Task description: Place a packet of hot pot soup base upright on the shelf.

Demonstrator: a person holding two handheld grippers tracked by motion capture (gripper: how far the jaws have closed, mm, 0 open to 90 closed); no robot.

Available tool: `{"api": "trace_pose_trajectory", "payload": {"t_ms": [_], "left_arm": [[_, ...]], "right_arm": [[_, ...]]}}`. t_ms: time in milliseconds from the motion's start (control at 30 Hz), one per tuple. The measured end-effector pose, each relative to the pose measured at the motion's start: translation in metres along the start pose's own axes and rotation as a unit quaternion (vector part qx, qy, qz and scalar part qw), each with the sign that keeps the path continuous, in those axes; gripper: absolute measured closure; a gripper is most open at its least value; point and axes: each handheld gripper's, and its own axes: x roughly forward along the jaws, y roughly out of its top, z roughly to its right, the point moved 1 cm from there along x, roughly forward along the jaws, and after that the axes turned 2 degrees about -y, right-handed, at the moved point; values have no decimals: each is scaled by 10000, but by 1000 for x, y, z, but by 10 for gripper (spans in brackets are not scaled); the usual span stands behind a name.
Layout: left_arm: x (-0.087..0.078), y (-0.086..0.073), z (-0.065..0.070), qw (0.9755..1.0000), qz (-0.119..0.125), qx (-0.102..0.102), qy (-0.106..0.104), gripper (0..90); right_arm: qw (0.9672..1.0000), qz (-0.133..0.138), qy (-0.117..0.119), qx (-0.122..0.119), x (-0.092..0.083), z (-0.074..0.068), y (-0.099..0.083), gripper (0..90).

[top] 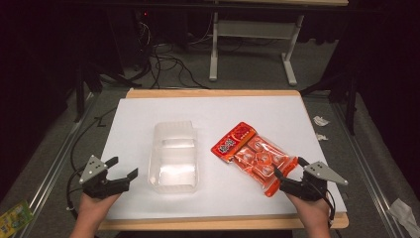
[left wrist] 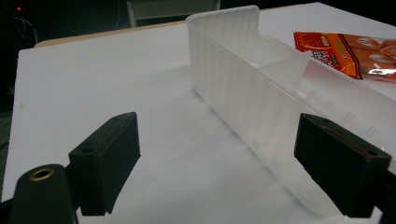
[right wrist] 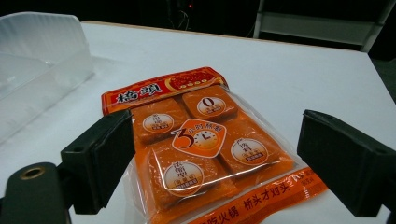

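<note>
1. High view: the left gripper (top: 123, 168) rests at the near left corner of the white table (top: 138, 114) with its jaws apart and nothing between them. The right gripper (top: 288, 167) sits at the near right, jaws also apart, at the near end of the orange snack packet (top: 250, 156). The packet lies flat and slanted, with a red header strip at its far end and a clear front. A clear plastic container (top: 174, 154) stands between the two grippers, just left of the packet and right of the left gripper.

2. Left gripper view: the left gripper (left wrist: 217, 156) has its jaws spread wide over bare table (left wrist: 93, 79). The ribbed, translucent container (left wrist: 233, 88) runs away from the right-hand jaw; whether that jaw touches its wall I cannot tell. The packet (left wrist: 348, 51) lies beyond the container.

3. Right gripper view: the right gripper (right wrist: 217, 154) holds its jaws wide on either side of the packet (right wrist: 196, 140), with no pad pressing on it. Square orange pieces with round labels show through the film. The container (right wrist: 42, 65) stands to the left, apart from the packet.
</note>
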Motion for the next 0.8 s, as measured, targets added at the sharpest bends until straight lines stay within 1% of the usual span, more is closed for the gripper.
{"api": "trace_pose_trajectory", "payload": {"t_ms": [167,200,300,367,400,567,700,733,767,800], "left_arm": [[2,-1,1,10000,-54,30,-52,152],[3,-2,1,9999,-87,42,-108,153],[3,-2,1,9998,-106,50,-149,156],[3,-2,0,9998,-107,47,-166,156],[3,-2,0,9998,-103,42,-171,156],[4,-2,-2,9998,-99,29,-183,156],[4,-2,-3,9998,-95,16,-185,156],[4,-2,-3,9998,-105,16,-196,156],[4,-2,-3,9998,-105,16,-196,156],[4,-3,-3,9997,-101,6,-206,156]], "right_arm": [[10000,33,0,38,-3,0,-1,126],[10000,14,-22,27,-2,0,-1,128],[10000,-31,-26,43,-1,0,-2,130],[10000,-47,-42,76,-1,1,-3,136],[9998,-66,-71,147,-1,3,-5,138],[9997,-83,-111,195,-1,8,-6,147],[9997,-133,-62,190,2,6,-8,151],[9997,-186,-2,130,4,3,-9,152],[9997,-186,-2,130,4,3,-9,152],[9996,-263,101,92,8,-2,-10,153]]}}
